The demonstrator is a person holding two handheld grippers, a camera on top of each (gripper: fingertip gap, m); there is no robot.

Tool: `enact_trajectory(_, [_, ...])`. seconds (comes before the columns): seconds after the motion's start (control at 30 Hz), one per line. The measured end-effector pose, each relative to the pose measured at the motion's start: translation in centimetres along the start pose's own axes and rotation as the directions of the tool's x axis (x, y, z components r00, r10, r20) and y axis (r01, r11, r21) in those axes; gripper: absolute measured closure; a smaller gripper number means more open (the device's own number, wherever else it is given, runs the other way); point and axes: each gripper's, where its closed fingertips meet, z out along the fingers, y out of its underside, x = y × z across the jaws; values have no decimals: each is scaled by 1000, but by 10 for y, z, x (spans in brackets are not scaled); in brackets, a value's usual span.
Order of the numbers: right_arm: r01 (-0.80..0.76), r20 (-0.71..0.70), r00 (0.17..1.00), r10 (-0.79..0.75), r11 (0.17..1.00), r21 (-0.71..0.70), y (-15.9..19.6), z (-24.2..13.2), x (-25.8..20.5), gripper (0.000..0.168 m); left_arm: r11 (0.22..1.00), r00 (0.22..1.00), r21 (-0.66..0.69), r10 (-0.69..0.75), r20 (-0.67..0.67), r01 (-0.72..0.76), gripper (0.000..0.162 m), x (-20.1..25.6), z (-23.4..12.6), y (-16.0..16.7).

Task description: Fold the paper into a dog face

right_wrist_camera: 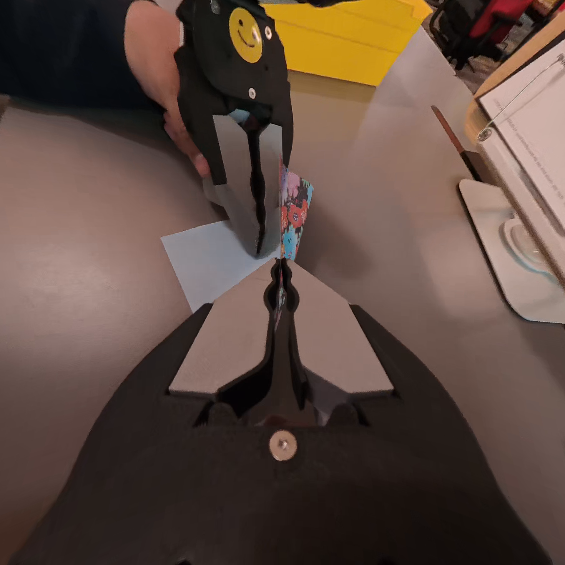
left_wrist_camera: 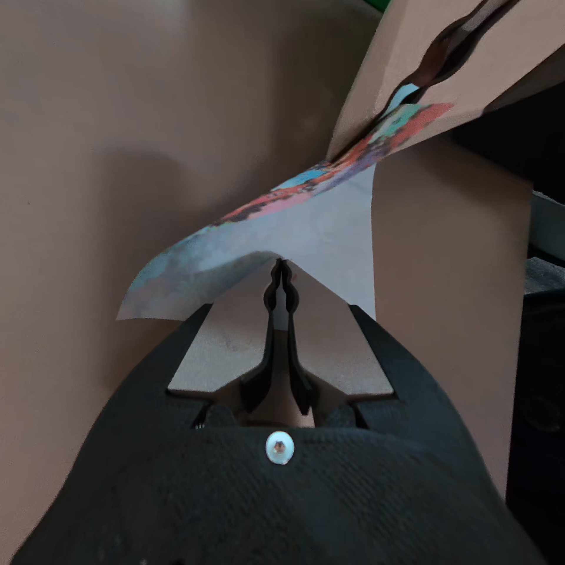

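Observation:
The paper (left_wrist_camera: 321, 232) is white on one side and flower-printed on the other. In the right wrist view its white part (right_wrist_camera: 208, 260) lies flat on the grey table (right_wrist_camera: 76, 244), and a printed flap (right_wrist_camera: 295, 214) stands upright. My right gripper (right_wrist_camera: 282, 261) is shut on the flap's edge and holds it up; it also shows at the upper right of the left wrist view (left_wrist_camera: 336, 156). My left gripper (left_wrist_camera: 282, 262) is shut, its tips pressed on the white side beside the raised flap. In the right wrist view it (right_wrist_camera: 258, 250) points down, held by a hand (right_wrist_camera: 153, 76).
A yellow bin (right_wrist_camera: 345, 39) stands at the back of the table. A white stand base (right_wrist_camera: 504, 244) and a board with a printed sheet (right_wrist_camera: 535, 122) are at the right. A thin brown stick (right_wrist_camera: 449, 134) lies beside them. My right fingertips sit around 6 cm from my left ones.

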Motion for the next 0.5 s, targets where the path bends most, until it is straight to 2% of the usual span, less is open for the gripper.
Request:
enact_trajectory(0.13, [50, -178, 981, -77, 987, -152, 25, 2, 26, 168, 1000, 1000, -2, 17, -5, -17, 162, 2, -7, -1])
enact_trajectory(0.23, [1, -183, 983, -30, 988, -156, 31, 1, 31, 168, 998, 996, 44, 40, -75, -37, 162, 16, -16, -7])
enact_trajectory(0.3, [-20, -178, 984, -6, 990, -141, 30, 0, 32, 168, 998, 996, 16, 58, -62, -57, 162, 15, -14, -3])
enact_trajectory(0.5, [-40, -195, 981, 10, 987, -154, 33, 0, 35, 168, 992, 983, -29, 118, -137, -123, 162, 35, -7, 6])
